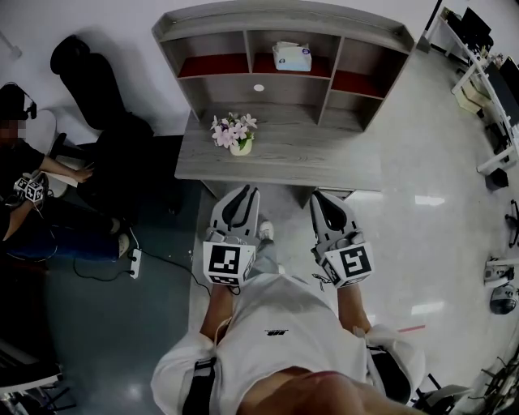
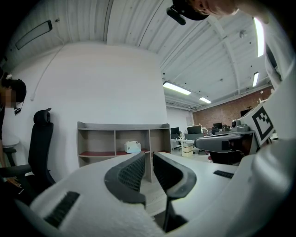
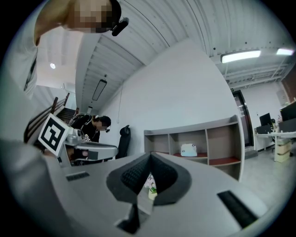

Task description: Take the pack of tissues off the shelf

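Both my grippers hang empty over the floor before the grey desk (image 1: 324, 158): left gripper (image 1: 246, 192) jaws a narrow slit apart, right gripper (image 1: 318, 196) tips touching. The pack of tissues (image 1: 292, 56) sits in the middle compartment of the shelf (image 1: 284, 16), against the white wall (image 2: 115, 83).

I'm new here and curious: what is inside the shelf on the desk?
A pack of tissues sits in the middle compartment of the shelf; the side compartments show only red bases. Anything behind the pack is hidden.
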Demonstrator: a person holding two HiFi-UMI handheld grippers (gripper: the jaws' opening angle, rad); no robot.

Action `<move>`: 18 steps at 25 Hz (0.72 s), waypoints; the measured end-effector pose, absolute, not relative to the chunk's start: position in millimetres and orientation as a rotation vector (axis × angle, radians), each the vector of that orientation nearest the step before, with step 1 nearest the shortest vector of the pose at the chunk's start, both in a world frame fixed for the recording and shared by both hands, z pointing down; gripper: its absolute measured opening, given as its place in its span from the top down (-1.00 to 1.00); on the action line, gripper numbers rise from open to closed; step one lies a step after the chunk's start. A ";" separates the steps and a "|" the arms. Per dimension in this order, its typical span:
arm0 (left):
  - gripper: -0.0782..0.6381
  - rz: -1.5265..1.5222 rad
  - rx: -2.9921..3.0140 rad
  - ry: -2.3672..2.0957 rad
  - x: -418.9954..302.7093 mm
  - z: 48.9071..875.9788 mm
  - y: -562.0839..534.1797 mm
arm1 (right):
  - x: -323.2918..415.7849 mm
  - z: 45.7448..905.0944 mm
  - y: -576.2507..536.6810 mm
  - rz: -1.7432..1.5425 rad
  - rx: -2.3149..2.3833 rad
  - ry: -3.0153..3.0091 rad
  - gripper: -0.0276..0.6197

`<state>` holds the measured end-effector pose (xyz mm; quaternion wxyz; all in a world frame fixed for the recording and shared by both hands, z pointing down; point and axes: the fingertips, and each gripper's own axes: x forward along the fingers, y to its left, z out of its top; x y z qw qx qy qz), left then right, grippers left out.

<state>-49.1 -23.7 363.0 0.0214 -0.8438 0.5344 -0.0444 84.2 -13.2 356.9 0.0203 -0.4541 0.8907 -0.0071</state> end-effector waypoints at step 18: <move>0.58 -0.152 -2.678 1.588 -54.9 376.0 -142.6 | 69.5 367.5 -126.2 -0.043 -1.471 2.765 0.84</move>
